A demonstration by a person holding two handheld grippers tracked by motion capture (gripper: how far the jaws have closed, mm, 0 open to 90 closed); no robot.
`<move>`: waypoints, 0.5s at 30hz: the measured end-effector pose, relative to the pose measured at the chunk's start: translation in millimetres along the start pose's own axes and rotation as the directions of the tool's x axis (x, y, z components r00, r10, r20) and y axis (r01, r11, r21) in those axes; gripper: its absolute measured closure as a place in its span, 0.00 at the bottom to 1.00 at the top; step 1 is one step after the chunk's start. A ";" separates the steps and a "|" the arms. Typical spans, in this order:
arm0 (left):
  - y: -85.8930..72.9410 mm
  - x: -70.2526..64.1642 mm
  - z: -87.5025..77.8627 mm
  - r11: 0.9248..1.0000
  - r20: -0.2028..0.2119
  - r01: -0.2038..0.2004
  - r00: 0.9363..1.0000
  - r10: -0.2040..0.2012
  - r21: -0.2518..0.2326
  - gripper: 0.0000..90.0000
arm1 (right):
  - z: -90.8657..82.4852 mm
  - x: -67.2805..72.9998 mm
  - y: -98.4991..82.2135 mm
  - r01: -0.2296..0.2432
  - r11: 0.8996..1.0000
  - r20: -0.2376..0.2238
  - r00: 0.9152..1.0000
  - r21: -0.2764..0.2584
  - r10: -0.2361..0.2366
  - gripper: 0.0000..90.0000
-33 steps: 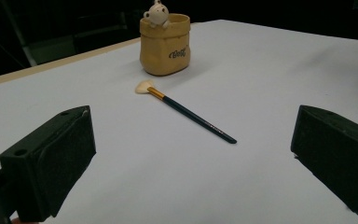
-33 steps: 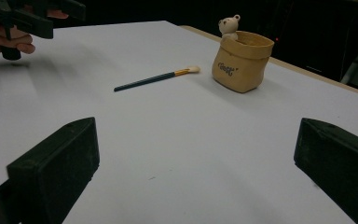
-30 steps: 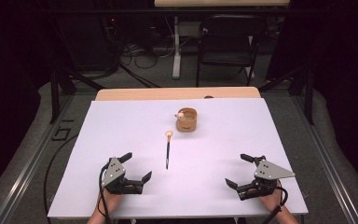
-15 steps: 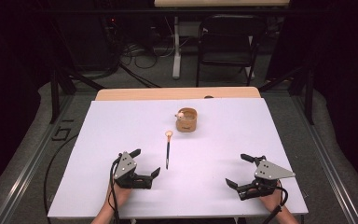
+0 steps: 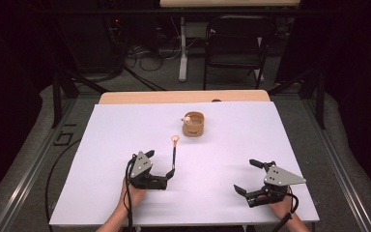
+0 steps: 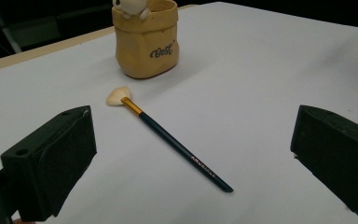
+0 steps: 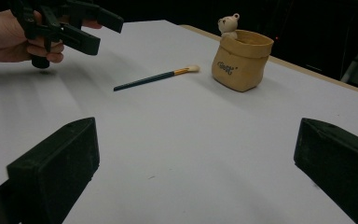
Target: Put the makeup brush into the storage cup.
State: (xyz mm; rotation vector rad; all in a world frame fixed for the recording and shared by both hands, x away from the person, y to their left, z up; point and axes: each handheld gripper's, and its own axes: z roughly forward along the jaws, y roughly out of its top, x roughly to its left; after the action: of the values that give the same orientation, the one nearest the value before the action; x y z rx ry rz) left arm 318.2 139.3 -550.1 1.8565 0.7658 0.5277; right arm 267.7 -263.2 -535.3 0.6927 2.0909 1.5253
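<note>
My left hand-held gripper (image 5: pixel 160 166) is wide open, empty, near the brush (image 6: pixel 169 139) mid-desk; it looks light, thin, roll-prone, so I'd pinch mid-handle.

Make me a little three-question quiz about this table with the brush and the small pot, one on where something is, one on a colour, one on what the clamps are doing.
1. Where does the brush lie?
A. Inside the pot
B. Flat on the table, in front of the pot
C. Held in a clamp

2. What colour is the pot?
A. Tan
B. Red
C. Green

3. How does the left gripper stand?
A. Shut on the brush
B. Shut on nothing
C. Open, close by the brush handle's end

Answers:
1. B, the left gripper view shows it lying flat on the white table, bristles toward the pot.
2. A, both gripper views show a tan, bag-shaped pot.
3. C, its jaws stand wide apart with the brush lying free between and beyond them.
</note>
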 end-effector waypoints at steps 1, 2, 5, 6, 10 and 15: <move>0.0 0.0 0.0 1.000 0.000 0.000 1.000 0.000 0.000 0.00 | 0.0 0.0 0.0 0.000 1.000 0.000 1.000 0.000 0.000 0.00; 0.9 -0.6 2.2 1.000 -0.006 0.000 1.000 0.000 0.004 0.00 | 0.1 0.0 0.0 0.000 1.000 -0.001 1.000 0.000 0.000 0.00; 5.5 -1.4 9.1 0.999 -0.009 0.029 1.000 -0.029 0.022 0.00 | 0.5 0.5 0.0 -0.002 1.000 -0.001 1.000 -0.003 0.002 0.00; 5.5 -1.4 9.1 0.999 -0.009 0.029 1.000 -0.029 0.022 0.00 | 0.5 0.5 0.0 -0.002 1.000 -0.001 1.000 -0.003 0.002 0.00; 11.9 -2.1 14.1 0.998 -0.025 0.044 0.999 -0.043 0.046 0.00 | -0.3 0.7 0.2 -0.001 1.000 0.001 1.000 -0.001 0.001 0.00; 18.5 -2.3 17.5 0.995 -0.041 0.057 0.998 -0.054 0.087 0.02 | -0.7 0.3 0.2 -0.005 1.000 -0.002 1.000 -0.002 0.005 0.00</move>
State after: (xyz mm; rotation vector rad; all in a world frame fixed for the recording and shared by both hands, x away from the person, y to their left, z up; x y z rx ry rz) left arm 333.2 121.2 -539.9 1.9050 0.8763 0.5028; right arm 267.1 -263.4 -535.0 0.6960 2.0902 1.5308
